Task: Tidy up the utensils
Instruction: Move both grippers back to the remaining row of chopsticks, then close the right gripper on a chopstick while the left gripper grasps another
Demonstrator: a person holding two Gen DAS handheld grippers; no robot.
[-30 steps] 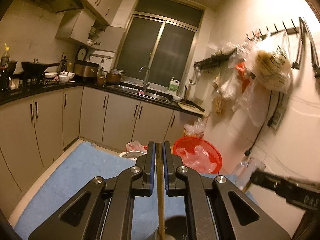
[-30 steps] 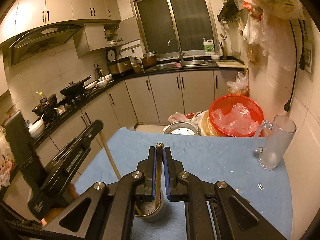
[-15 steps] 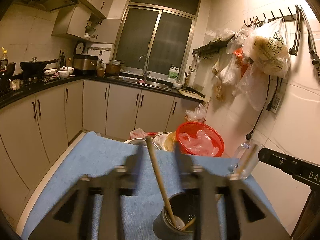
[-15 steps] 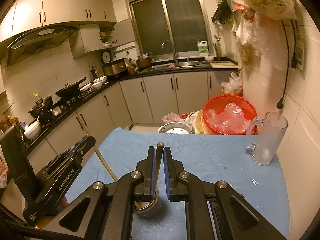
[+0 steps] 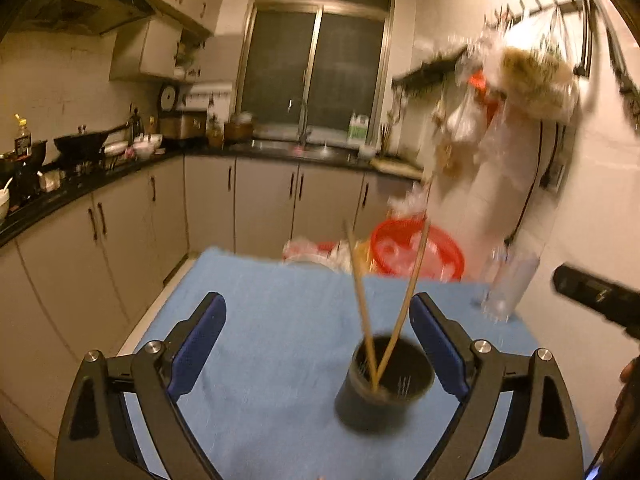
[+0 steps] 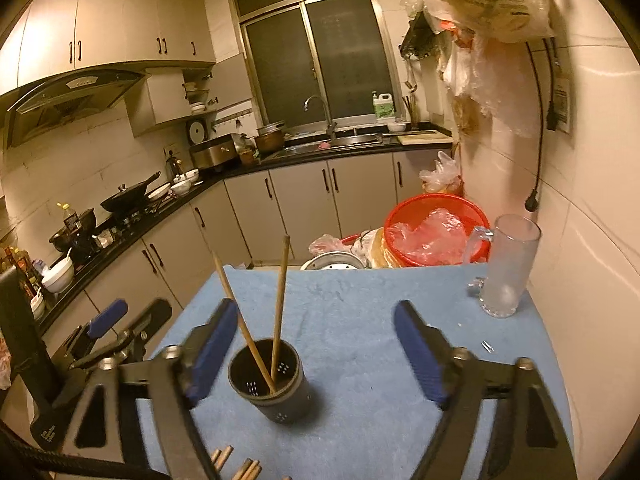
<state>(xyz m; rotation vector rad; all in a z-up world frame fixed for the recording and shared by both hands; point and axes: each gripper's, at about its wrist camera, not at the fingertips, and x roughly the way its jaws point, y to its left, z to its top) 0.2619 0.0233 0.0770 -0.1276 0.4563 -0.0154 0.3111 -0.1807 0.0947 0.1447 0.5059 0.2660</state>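
A dark perforated utensil holder (image 5: 384, 384) (image 6: 272, 380) stands on the blue cloth (image 6: 360, 312). Two wooden chopsticks (image 5: 360, 292) (image 6: 280, 300) lean apart inside it, free of any grip. My left gripper (image 5: 316, 332) is back from the holder and its jaws are opening wide. The holder and sticks show between its fingers (image 5: 196, 340), but the pads touch nothing. My right gripper (image 6: 316, 348) is also opening, and its left finger (image 6: 212, 344) is close beside the holder without touching it. The left gripper (image 6: 120, 332) shows at the left of the right wrist view.
Several loose chopsticks (image 6: 236, 464) lie at the near edge of the cloth. A glass mug (image 6: 508, 272) stands at the far right by the wall. A red basket (image 6: 436, 232) and a metal pot (image 6: 332, 262) sit beyond the far table edge.
Both grippers were shut on a chopstick over the holder. Their jaws have spread, the sticks now stand loose in the holder, and both grippers have drawn back.
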